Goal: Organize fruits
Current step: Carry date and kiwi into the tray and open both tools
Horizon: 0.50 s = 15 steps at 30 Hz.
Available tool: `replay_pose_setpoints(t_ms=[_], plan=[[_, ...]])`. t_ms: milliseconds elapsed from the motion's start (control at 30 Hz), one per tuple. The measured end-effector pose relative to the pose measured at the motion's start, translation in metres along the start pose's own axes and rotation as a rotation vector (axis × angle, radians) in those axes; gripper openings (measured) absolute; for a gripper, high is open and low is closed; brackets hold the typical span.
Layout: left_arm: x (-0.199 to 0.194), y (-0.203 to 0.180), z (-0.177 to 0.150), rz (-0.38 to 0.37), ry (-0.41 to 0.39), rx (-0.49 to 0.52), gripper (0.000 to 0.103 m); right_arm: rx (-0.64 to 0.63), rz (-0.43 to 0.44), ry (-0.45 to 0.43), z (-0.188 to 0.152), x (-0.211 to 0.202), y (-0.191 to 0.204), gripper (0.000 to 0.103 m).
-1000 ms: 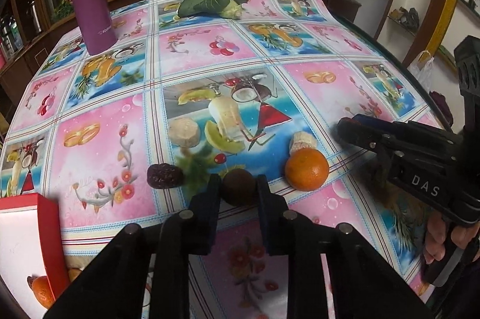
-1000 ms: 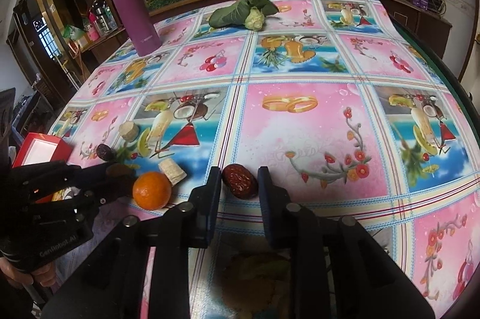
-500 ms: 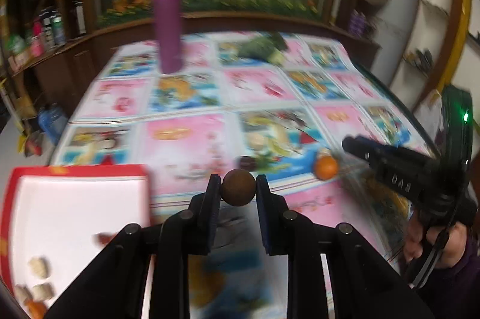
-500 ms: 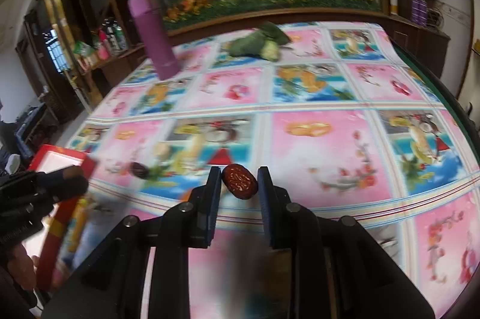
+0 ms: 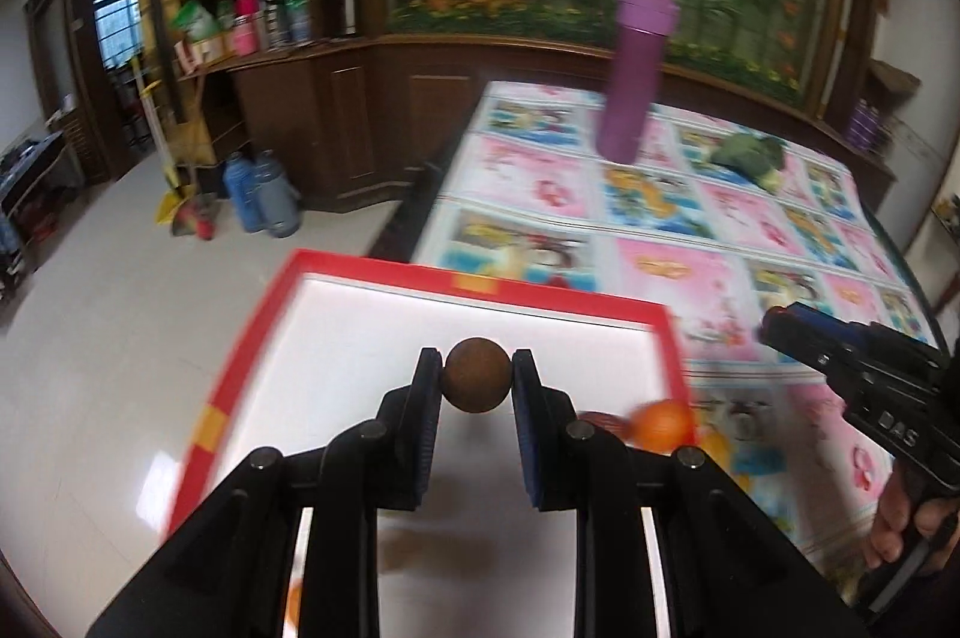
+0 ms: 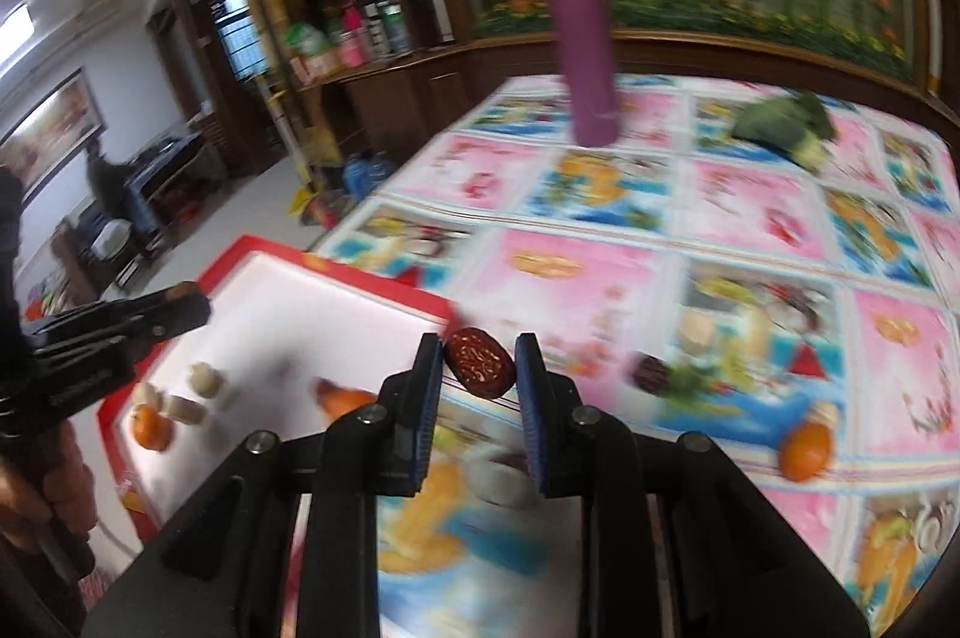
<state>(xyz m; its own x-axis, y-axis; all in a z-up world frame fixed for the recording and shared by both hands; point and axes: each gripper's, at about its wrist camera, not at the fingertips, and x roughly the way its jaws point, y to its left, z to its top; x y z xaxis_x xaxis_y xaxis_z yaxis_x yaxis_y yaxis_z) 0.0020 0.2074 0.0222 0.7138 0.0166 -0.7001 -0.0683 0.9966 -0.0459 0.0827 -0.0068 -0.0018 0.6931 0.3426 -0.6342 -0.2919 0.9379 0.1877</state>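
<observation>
Both my grippers have swung from the table toward the red tray (image 5: 564, 294). My left gripper (image 5: 478, 385) grips a brown ball-shaped fruit (image 5: 478, 383) over it; my right gripper (image 6: 479, 363) clamps a red date (image 6: 480, 363) beside its edge.

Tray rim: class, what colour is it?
Red, with small yellow patches; the tray rim shows best in the left wrist view.
</observation>
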Motion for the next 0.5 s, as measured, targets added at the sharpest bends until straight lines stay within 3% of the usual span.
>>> replay_pose_setpoints(t_ms=[233,500], plan=[[0.014,0.046,0.008,0.049,0.020,-0.067,0.022,-0.081,0.052,0.052,0.013,0.034,0.059,0.027],[0.042,0.068,-0.004,0.070,0.115,-0.095,0.022,-0.076,0.037,0.150,0.018,0.080,0.068,0.027]])
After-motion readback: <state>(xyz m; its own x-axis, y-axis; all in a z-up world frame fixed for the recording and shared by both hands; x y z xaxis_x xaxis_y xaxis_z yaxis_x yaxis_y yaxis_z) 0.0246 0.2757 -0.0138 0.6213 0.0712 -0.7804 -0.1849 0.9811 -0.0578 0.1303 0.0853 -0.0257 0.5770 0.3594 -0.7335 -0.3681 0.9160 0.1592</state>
